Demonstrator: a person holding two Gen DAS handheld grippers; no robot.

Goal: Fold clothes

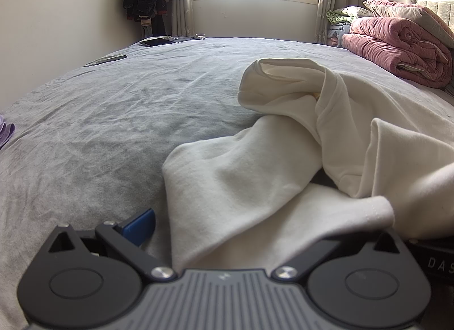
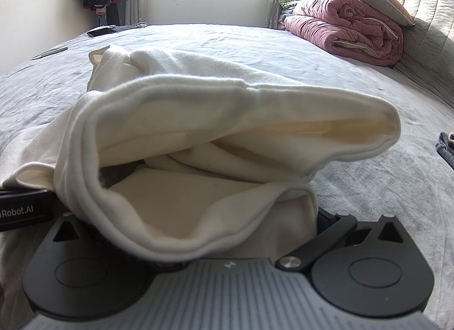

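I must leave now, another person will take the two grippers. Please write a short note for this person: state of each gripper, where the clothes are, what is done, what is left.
Left gripper: fingers wide apart, the cream garment draped over it; whether it grips cannot be told.
Right gripper: covered by the garment's open hem; state hidden.
Garment: bunched on the grey bedsheet, near both grippers.
Done: no neat fold visible.
Left: spread it flat, then fold.

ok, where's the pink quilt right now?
The pink quilt is folded at the far right of the bed in both wrist views, below a pillow, beyond the white garment.
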